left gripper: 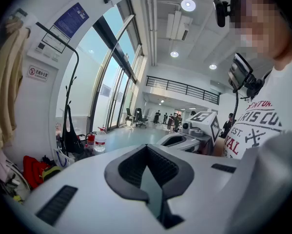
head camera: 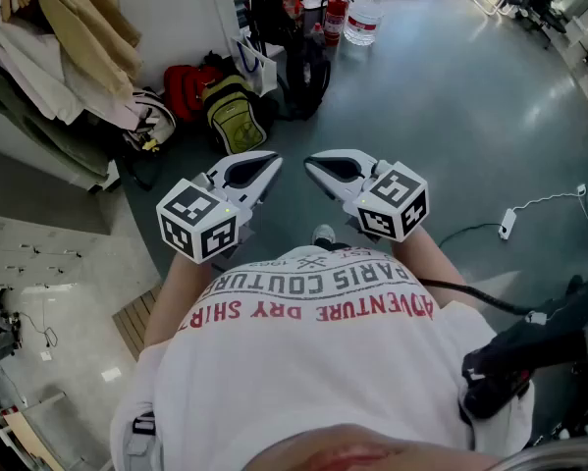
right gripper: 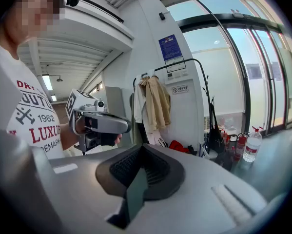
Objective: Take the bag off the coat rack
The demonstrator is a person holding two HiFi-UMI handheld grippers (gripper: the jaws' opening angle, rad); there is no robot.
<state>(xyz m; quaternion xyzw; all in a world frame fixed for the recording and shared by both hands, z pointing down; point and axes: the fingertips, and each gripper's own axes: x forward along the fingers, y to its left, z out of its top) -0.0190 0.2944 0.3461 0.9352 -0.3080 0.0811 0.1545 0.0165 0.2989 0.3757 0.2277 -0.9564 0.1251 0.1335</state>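
A black bag [left gripper: 70,136] hangs by long straps from a thin black coat rack [left gripper: 71,89] next to the tall windows. The right gripper view shows the same bag [right gripper: 214,136] on the rack [right gripper: 204,84]. From the head view the bag [head camera: 269,18] is far ahead at the top. I hold both grippers close to my chest, far from the rack and aimed toward it. My left gripper [head camera: 262,170] [left gripper: 146,148] is shut with nothing in it. My right gripper [head camera: 318,165] [right gripper: 142,148] is shut and empty too.
Coats [head camera: 68,37] hang at the left by the white wall. A red bag [head camera: 188,84], a yellow-green backpack [head camera: 233,111] and a white tote [head camera: 256,65] lie on the floor near the rack. Fire extinguishers [head camera: 336,16] and a water bottle [head camera: 364,16] stand beyond. A cable [head camera: 529,209] crosses the floor.
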